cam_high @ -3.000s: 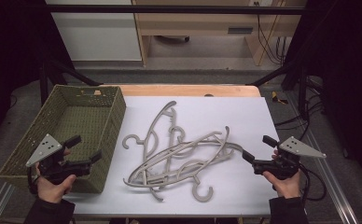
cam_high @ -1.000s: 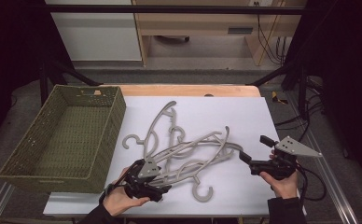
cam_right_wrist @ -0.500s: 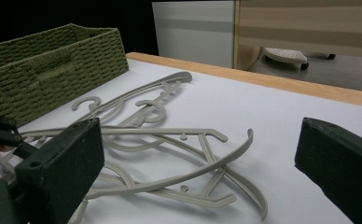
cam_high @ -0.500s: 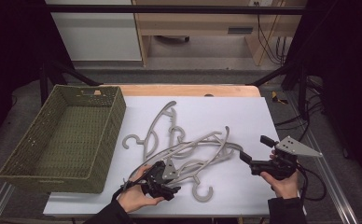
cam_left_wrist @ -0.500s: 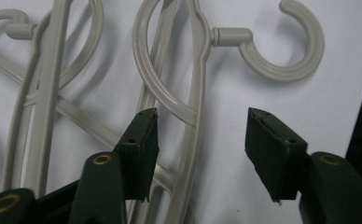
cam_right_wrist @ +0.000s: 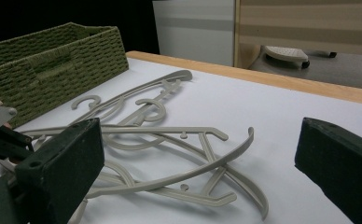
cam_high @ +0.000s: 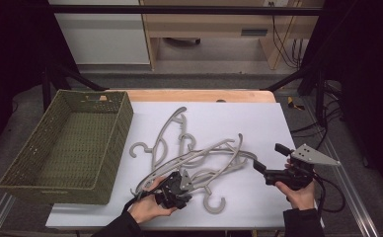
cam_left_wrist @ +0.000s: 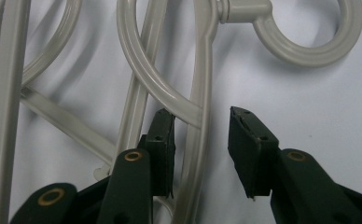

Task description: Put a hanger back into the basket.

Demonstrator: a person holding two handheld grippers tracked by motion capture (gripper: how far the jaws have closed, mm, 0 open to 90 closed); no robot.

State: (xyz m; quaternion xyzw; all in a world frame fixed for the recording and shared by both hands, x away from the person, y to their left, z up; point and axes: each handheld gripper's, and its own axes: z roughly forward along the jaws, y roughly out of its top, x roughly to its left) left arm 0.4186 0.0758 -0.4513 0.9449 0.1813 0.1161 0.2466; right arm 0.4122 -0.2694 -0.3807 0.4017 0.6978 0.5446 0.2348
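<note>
Several grey hangers (cam_high: pixel 199 155) lie tangled at the centre of the high view on a white table (cam_high: pixel 258 123), just right of a green woven basket (cam_high: pixel 63 143) that fills the left of the frame, seemingly the place they are bound for. The left gripper (cam_high: pixel 178 186), low in the frame at the near edge of the pile, is pressed down among the hangers' arms. In the left gripper view its jaws straddle one hanger bar (cam_left_wrist: pixel 198 135) that runs up the middle of the frame toward a hook (cam_left_wrist: pixel 309 32) at the upper right; the jaws have just been closing on it. One pad (cam_left_wrist: pixel 163 140) lies against the bar while the other stands off with white table showing between, so the bar is between the jaws but not yet clamped. Going in low at a single bar looks chosen to lift one hanger free of the knot. The right gripper (cam_high: pixel 267 163), at the right of the high view, hovers beside the pile with its jaws spread wide and nothing in them. In the right gripper view it faces the tangle (cam_right_wrist: pixel 170 154) from the side, apparently waiting to steady or take a hanger.
</note>
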